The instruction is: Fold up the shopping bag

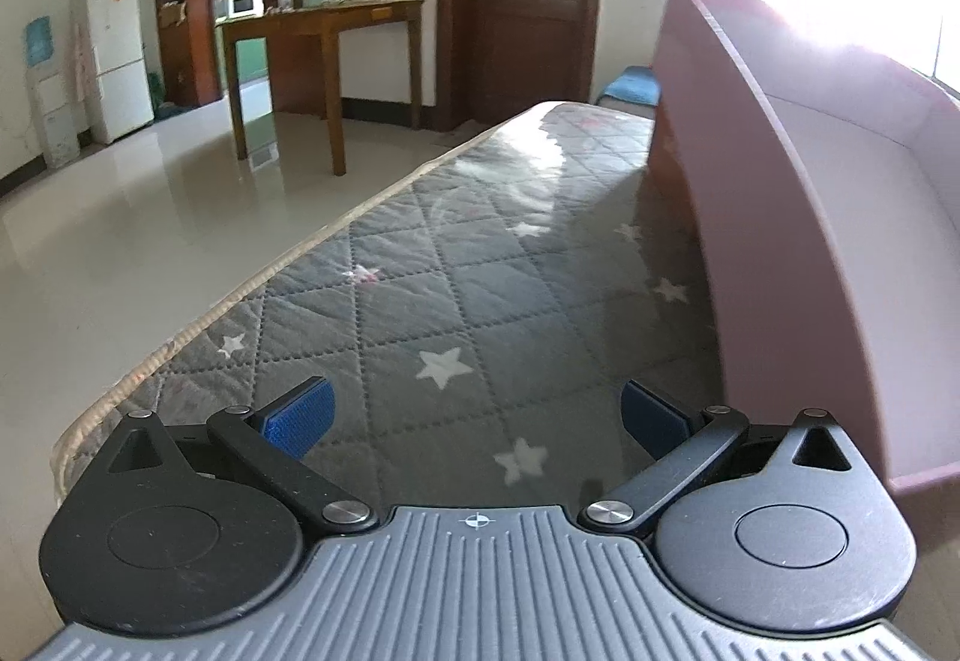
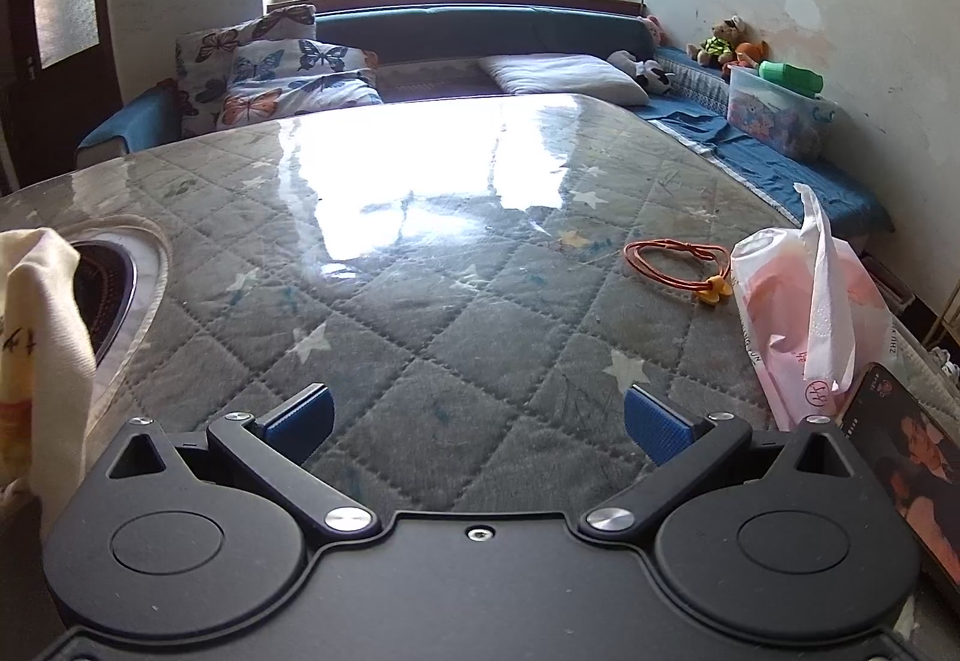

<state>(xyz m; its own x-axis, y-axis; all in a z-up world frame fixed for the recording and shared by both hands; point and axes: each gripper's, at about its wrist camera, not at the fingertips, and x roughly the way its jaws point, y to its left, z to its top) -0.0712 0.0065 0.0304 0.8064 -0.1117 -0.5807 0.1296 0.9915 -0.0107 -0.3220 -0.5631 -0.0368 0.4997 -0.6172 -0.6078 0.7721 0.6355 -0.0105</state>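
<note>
A pink paper shopping bag [image 1: 780, 217] stands open and upright on the quilted table cover [image 1: 456, 265] in the left wrist view, filling the right side. My left gripper [image 1: 477, 415] is open and empty, just left of the bag's near corner and a little above the cover. In the right wrist view my right gripper [image 2: 477, 424] is open and empty over the star-patterned cover [image 2: 420, 265]. The pink bag does not show in that view.
A cream cloth [image 2: 36, 361] hangs at the left edge beside an inset stove ring [image 2: 114, 295]. A tissue pack [image 2: 810, 313], an orange cord [image 2: 672, 259] and a phone [image 2: 912, 469] lie at the right. The table's left edge [image 1: 240, 301] drops to the floor.
</note>
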